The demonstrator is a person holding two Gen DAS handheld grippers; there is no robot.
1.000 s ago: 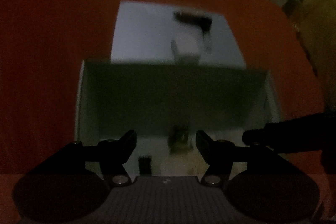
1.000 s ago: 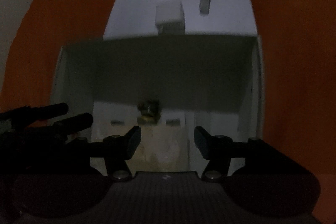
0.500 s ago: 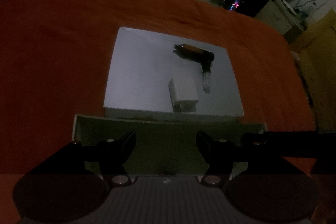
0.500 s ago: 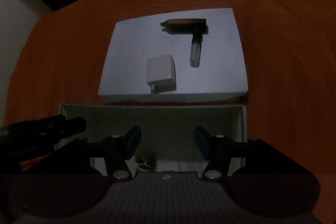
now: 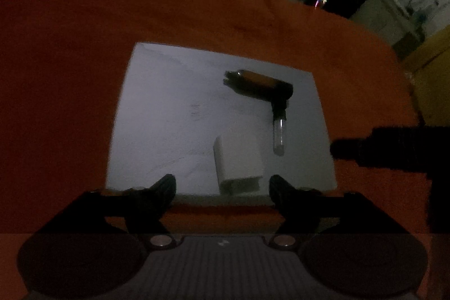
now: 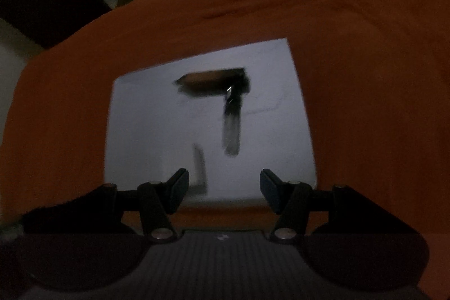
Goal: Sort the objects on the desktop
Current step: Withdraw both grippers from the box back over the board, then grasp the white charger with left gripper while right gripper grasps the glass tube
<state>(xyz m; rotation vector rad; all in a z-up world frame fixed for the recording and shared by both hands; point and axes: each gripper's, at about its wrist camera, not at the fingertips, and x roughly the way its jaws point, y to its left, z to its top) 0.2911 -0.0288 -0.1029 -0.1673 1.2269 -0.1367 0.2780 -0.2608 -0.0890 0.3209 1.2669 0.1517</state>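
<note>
Orange cloth point(image 5: 70, 103) covers the table; dim room beyond. Left gripper point(image 5: 222, 184) released, holding nothing, at the near edge of the white board point(image 5: 168, 117). Right gripper point(image 6: 224, 182) likewise spread and bare at that edge. On the board: white charger block point(image 5: 239, 162) nearest, clear tube point(image 5: 279, 135) past it, brown cylinder point(image 5: 258, 82) farthest, touching the tube's dark cap.

No legible text, label or number anywhere.
</note>
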